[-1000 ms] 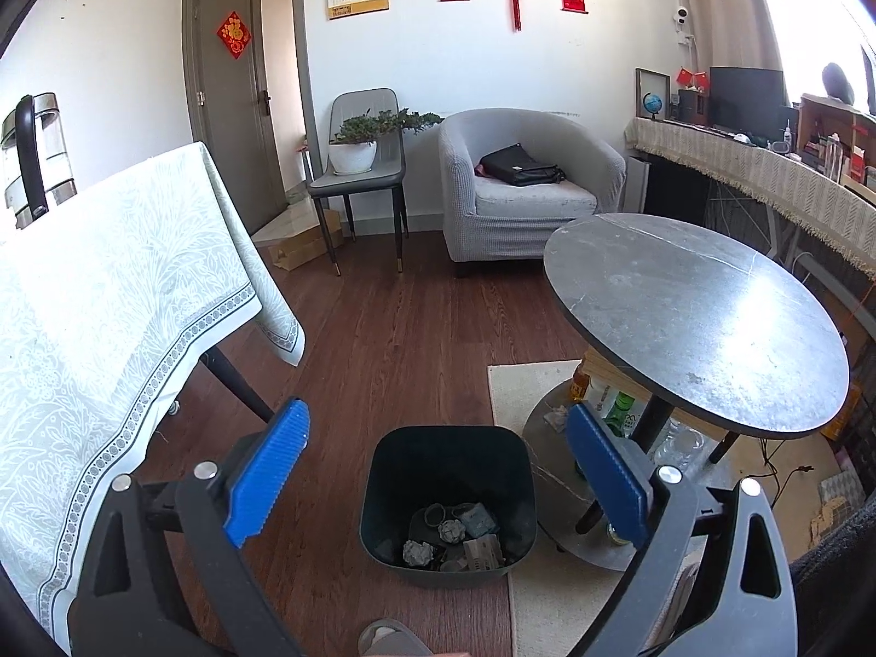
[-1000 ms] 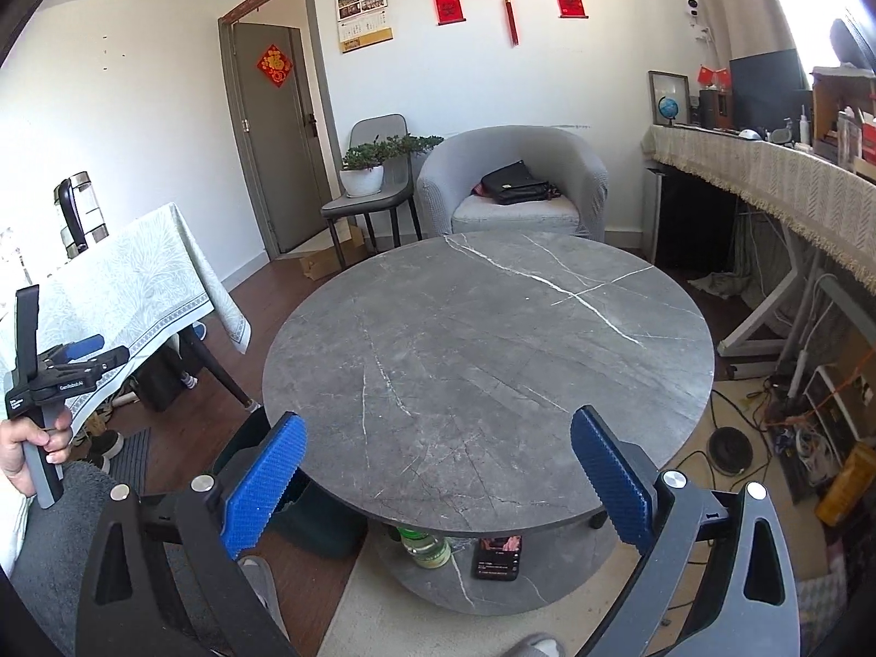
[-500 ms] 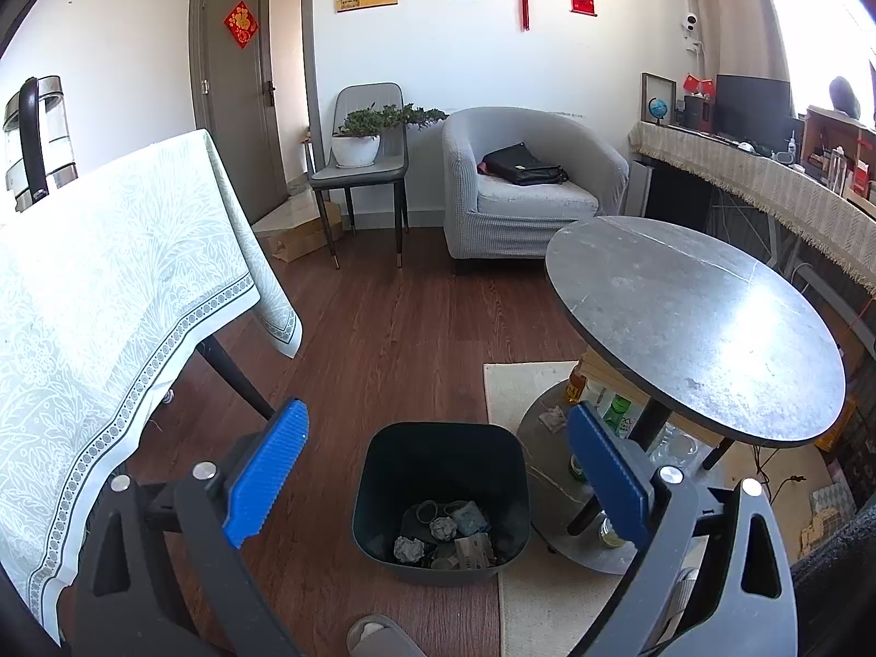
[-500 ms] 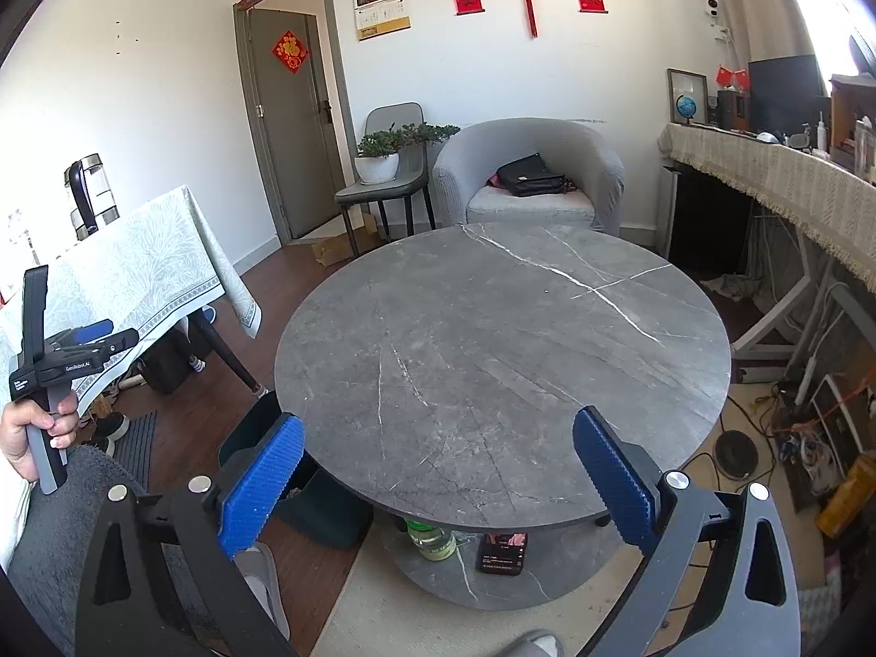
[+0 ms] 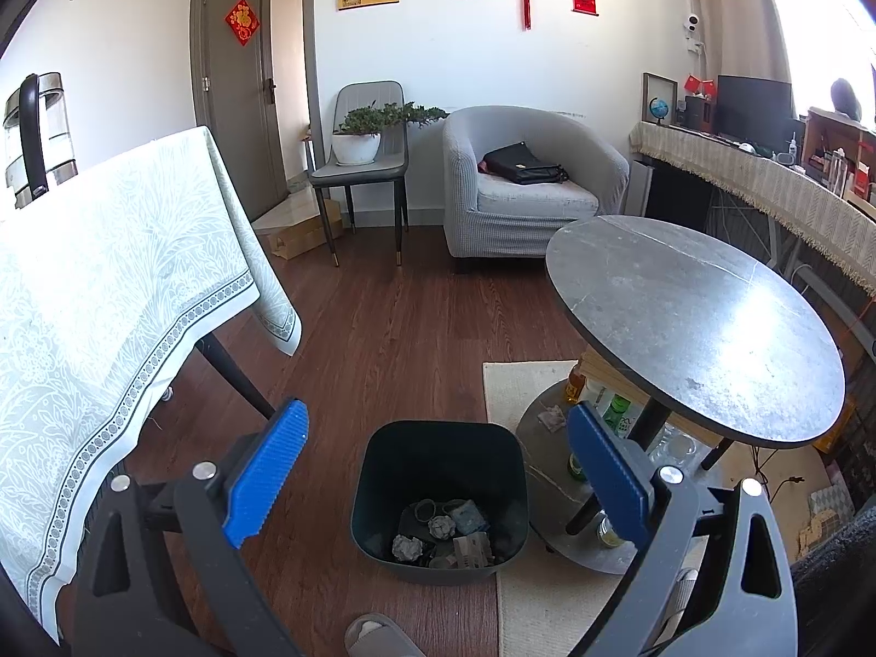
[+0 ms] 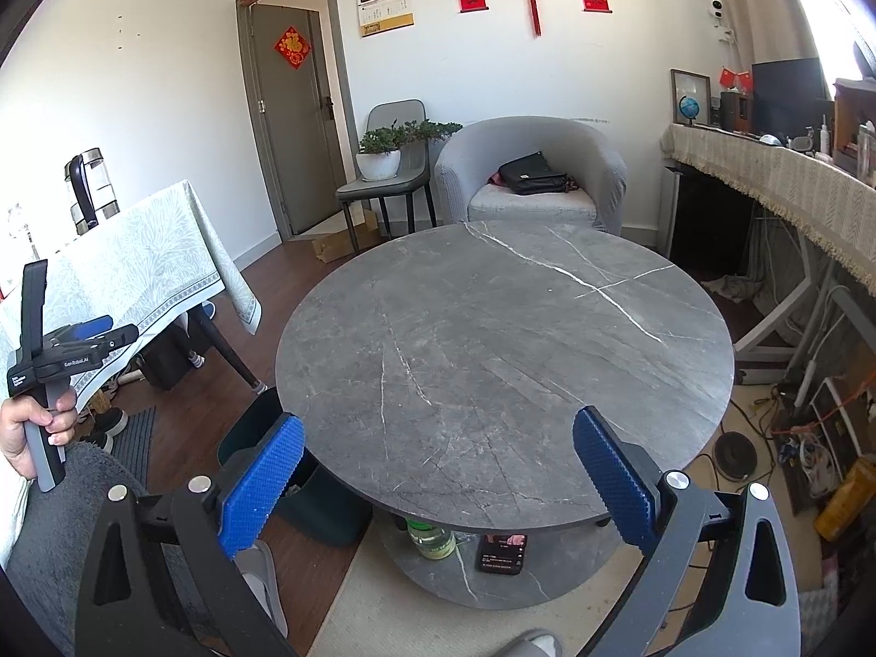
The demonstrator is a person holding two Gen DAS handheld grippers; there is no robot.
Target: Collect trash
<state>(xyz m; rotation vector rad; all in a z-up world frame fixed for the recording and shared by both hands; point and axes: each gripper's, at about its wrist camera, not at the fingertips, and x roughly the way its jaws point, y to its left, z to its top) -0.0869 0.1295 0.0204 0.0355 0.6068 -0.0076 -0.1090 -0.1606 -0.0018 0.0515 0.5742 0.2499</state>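
A dark square bin [image 5: 438, 454] stands on the wood floor beside the round grey table [image 5: 695, 317]. Crumpled paper and other scraps [image 5: 443, 534] lie in its bottom. My left gripper [image 5: 438, 471] hangs open above the bin, nothing between its blue pads. Over the near edge of the bare marble tabletop [image 6: 503, 350] my right gripper [image 6: 438, 476] is open and empty too. In the right wrist view the bin [image 6: 323, 514] peeks out under the table's left edge, and a hand [image 6: 33, 432] holds the left gripper at far left.
A table with a pale patterned cloth [image 5: 98, 295] stands left, a kettle [image 5: 35, 137] on it. Bottles [image 5: 613, 410] and a phone [image 6: 501, 550] sit on the round table's lower shelf. A grey armchair [image 5: 525, 186], a chair with a plant [image 5: 361, 153] and a long desk [image 5: 766, 191] line the back. A slipper [image 5: 378, 635] lies near the bin.
Both cameras have drifted slightly, the left view rising a little above the bin. Both grippers stay open and empty.
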